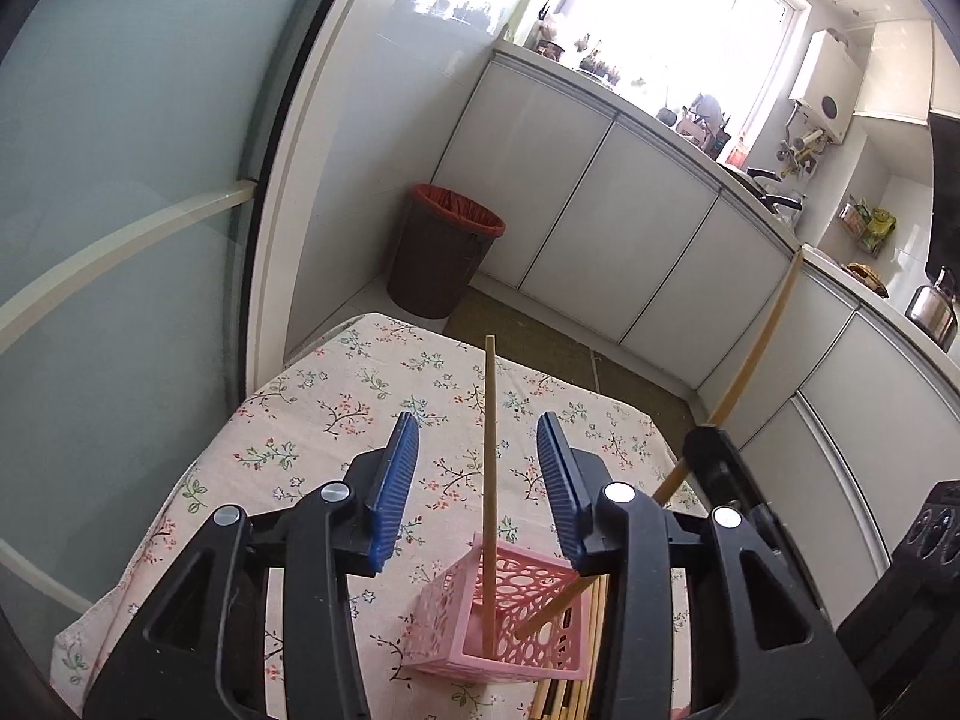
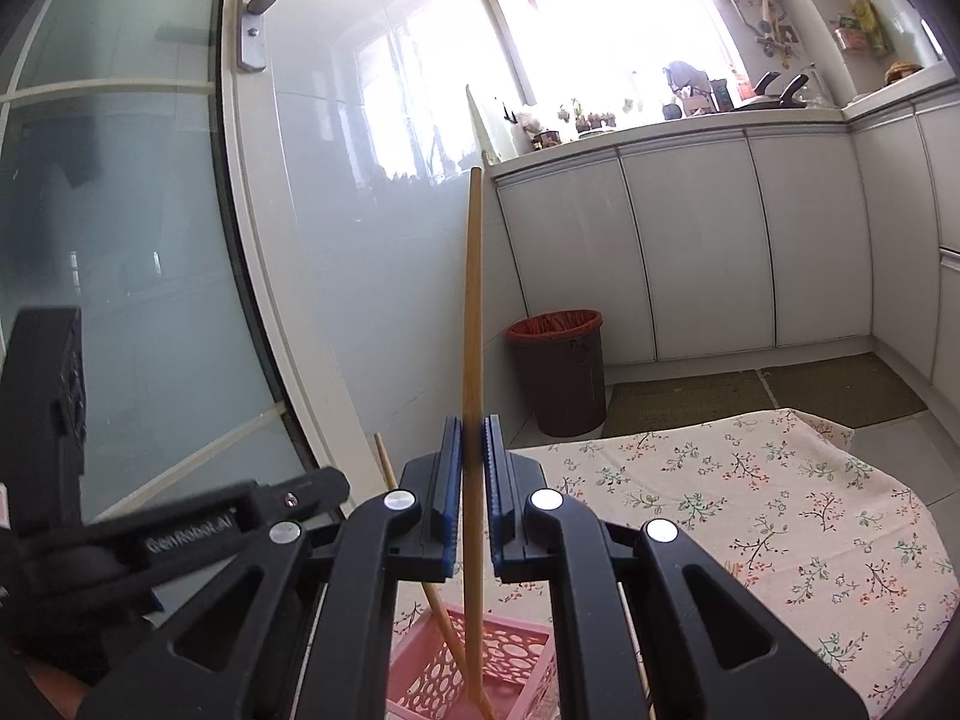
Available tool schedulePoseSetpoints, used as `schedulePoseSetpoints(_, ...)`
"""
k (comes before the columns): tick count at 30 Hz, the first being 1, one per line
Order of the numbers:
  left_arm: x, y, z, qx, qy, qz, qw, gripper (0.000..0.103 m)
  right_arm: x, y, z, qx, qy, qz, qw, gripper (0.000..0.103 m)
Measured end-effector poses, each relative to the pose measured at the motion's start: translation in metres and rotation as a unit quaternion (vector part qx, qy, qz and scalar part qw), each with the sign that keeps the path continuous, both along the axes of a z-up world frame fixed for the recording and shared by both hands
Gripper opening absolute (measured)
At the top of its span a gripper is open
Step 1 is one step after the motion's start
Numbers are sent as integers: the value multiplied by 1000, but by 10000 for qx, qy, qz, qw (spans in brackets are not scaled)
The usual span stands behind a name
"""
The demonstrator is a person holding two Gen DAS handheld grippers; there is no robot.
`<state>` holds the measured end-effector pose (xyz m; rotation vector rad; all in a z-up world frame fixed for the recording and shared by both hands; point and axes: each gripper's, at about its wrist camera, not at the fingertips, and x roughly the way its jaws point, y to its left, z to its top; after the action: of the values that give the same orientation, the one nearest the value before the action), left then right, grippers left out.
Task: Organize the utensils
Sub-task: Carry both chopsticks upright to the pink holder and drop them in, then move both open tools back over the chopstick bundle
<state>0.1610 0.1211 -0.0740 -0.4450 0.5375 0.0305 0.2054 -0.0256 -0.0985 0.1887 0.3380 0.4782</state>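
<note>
A pink perforated basket stands on the floral tablecloth. One wooden chopstick stands upright in it, between the blue pads of my open left gripper, touching neither. My right gripper is shut on a second chopstick, whose lower end reaches into the basket. That chopstick shows in the left wrist view, slanting up to the right. Several more chopsticks lie on the cloth beside the basket. The standing chopstick leans left in the right wrist view.
A brown bin with a red liner stands on the floor beyond the table. White cabinets run along the right under a cluttered counter. A frosted glass door is on the left. The left gripper's body is close on the left in the right wrist view.
</note>
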Motion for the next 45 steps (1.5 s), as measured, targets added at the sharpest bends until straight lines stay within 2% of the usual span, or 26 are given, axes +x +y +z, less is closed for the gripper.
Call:
schedulePoseSetpoints(2,1,2,3,108,93,57,9999,45,2,9,-7,-251,118,99,9996,8)
schedulePoseSetpoints(5,3,11,2,-104,265,104,9995,50,3,21,-9,-711,390,459,9956,14)
schedulePoseSetpoints(6,3,13,2,-170,308,120,9993,52,3,23,-7,-796,466,613,9939,25)
schedulePoseSetpoints(7,2,15,2,-203,351,121,9991,52,2,21,-4,-791,454,685,9935,29)
schedulePoseSetpoints(9,2,14,3,-200,415,87,9989,54,2,12,6,-686,445,643,9946,33)
schedulePoseSetpoints(14,0,7,7,-92,408,-94,9991,55,12,-29,25,135,772,538,9955,34)
schedulePoseSetpoints(19,-5,-19,15,177,317,-448,9983,55,16,-62,40,296,1046,151,9940,34)
schedulePoseSetpoints(23,-5,-53,14,437,376,-936,9939,55,22,-100,42,467,1556,-262,9864,35)
schedulePoseSetpoints(26,-2,-83,8,709,501,-1311,9876,55,23,-130,30,434,1889,-612,9791,36)
schedulePoseSetpoints(30,14,-120,-11,986,900,-1699,9764,53,33,-180,0,1069,2761,-1014,9498,36)
schedulePoseSetpoints(32,25,-138,-24,1172,1089,-1795,9707,49,35,-194,-7,1112,2890,-1283,9422,36)
schedulePoseSetpoints(33,29,-149,-31,1356,1122,-1883,9662,38,35,-197,-9,1027,2915,-1407,9406,36)
schedulePoseSetpoints(35,40,-167,-51,1850,1262,-1955,9548,26,36,-200,-13,1031,2992,-1438,9376,36)
schedulePoseSetpoints(39,59,-180,-92,2113,1832,-1845,9422,27,37,-206,-19,1079,3079,-1449,9341,36)
schedulePoseSetpoints(41,60,-190,-98,2458,1733,-1781,9369,26,39,-211,-21,1103,3106,-1515,9319,36)
schedulePoseSetpoints(43,64,-197,-102,2388,1808,-1834,9363,27,39,-215,-23,1198,3124,-1524,9300,36)
schedulePoseSetpoints(45,60,-210,-100,2730,1615,-1873,9297,28,38,-218,-23,1239,3119,-1541,9293,36)
